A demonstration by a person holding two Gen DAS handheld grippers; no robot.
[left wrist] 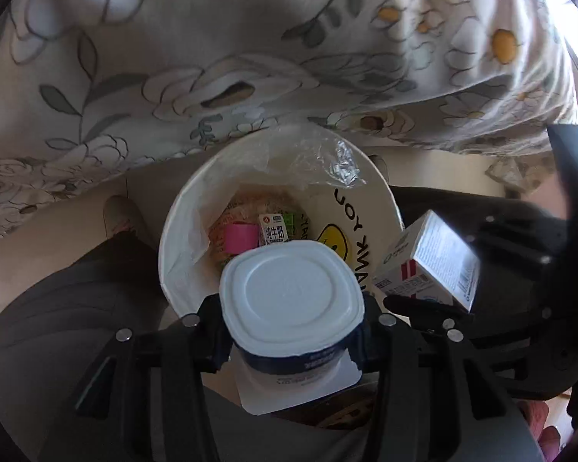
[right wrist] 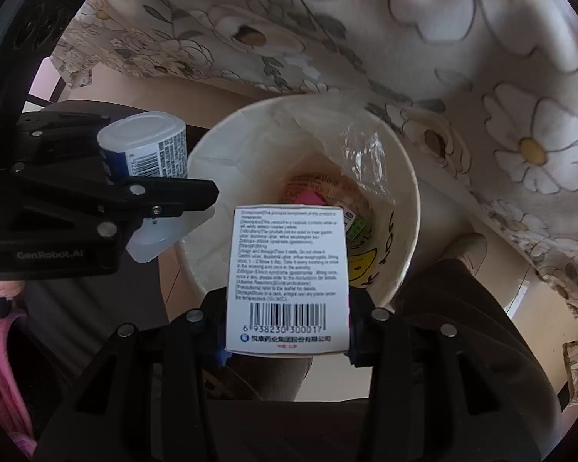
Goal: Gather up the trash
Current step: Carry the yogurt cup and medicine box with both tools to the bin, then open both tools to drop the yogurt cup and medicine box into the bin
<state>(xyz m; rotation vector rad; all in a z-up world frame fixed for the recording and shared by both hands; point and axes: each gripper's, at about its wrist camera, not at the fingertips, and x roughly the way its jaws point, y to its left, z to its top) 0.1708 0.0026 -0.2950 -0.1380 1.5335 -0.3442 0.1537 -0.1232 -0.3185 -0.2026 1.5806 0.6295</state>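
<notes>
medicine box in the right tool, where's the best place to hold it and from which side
As held now: the right tool clamps the medicine box across its two narrow side faces at the barcode end, coming from behind. The flat parallel sides give the pads firm seats, and the far end projects freely over the trash bin.

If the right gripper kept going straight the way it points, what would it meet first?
Probably the open mouth of the white paper bin, then the trash at its bottom; the held white medicine box leads. Depth is unclear.

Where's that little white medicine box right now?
The medicine box is clamped in the right gripper, held over the near rim of the white trash bin. In the left view it shows at right, beside the yogurt cup.
</notes>
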